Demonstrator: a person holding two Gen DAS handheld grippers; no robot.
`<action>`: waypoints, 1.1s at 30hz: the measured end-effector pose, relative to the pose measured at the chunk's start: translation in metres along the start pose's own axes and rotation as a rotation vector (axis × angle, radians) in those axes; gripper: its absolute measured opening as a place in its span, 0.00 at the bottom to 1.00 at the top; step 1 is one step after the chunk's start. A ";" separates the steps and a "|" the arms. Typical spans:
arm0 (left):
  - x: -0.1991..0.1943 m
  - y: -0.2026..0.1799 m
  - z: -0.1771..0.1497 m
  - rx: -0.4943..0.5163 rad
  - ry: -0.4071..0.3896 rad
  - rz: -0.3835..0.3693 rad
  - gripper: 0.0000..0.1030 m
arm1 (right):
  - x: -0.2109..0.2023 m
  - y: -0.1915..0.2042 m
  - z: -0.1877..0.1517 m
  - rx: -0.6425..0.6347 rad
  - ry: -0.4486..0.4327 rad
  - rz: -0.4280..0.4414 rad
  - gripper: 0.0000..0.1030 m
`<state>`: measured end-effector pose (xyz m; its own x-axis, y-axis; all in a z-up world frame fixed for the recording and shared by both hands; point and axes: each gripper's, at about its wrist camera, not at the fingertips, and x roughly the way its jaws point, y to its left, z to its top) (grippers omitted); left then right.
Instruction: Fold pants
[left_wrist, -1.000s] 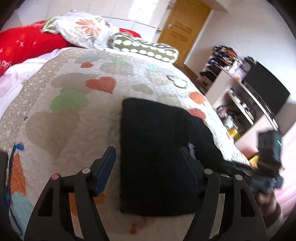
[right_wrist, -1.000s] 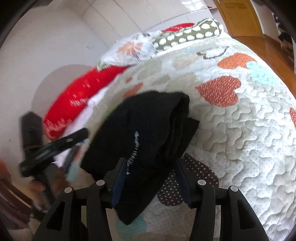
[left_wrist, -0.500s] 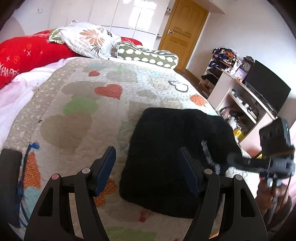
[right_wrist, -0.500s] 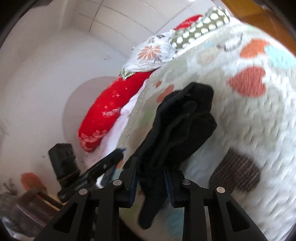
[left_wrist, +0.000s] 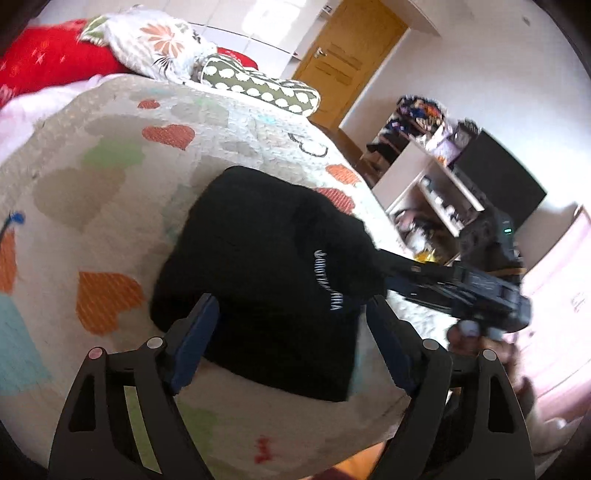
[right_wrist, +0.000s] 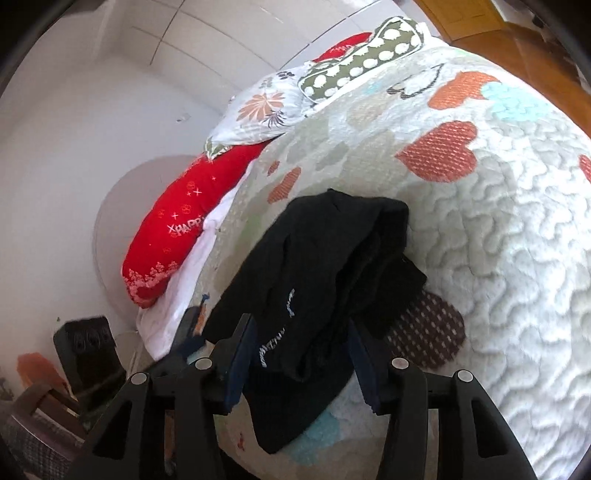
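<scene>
Quilted bedding with coloured hearts (left_wrist: 122, 173) filled most of the left wrist view, with pillows at the upper left and a wooden door (left_wrist: 347, 62) at the top. The folded black pants (left_wrist: 266, 266) lay on the quilt in the middle of the frame. Their long axis ran from the upper left to the lower right, and the white lettering was on the right part. The left gripper (left_wrist: 291, 325) had just been opening; its jaws stood wide, with the near edge of the pants between them, and the pads did not press on the cloth. The right gripper (left_wrist: 461, 284) came in from the right, its tip at the right edge of the pants.

Seen from the right wrist view, the same quilt (right_wrist: 480, 240) curved away to the upper right. The pants (right_wrist: 325, 280) ran from the centre down to the lower middle, bunched in folds. The right gripper (right_wrist: 301, 343) had just been opening too. The near end of the pants lay between its jaws, but I cannot tell if the pads touched it.
</scene>
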<state>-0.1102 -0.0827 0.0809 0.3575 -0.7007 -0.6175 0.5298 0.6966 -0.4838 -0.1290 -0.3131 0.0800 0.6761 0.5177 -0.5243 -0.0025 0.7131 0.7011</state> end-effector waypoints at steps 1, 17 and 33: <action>-0.004 -0.001 -0.001 -0.023 -0.015 -0.012 0.80 | 0.001 -0.001 0.004 -0.004 -0.002 0.000 0.47; 0.061 0.001 0.003 -0.348 0.023 -0.122 0.80 | 0.014 -0.031 0.032 0.117 -0.027 0.163 0.20; 0.025 0.028 -0.002 -0.265 0.010 0.025 0.15 | 0.008 0.007 -0.014 -0.046 0.068 0.059 0.15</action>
<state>-0.0876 -0.0804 0.0505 0.3599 -0.6822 -0.6365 0.3009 0.7306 -0.6129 -0.1343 -0.2977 0.0737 0.6219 0.5895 -0.5156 -0.0758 0.7006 0.7095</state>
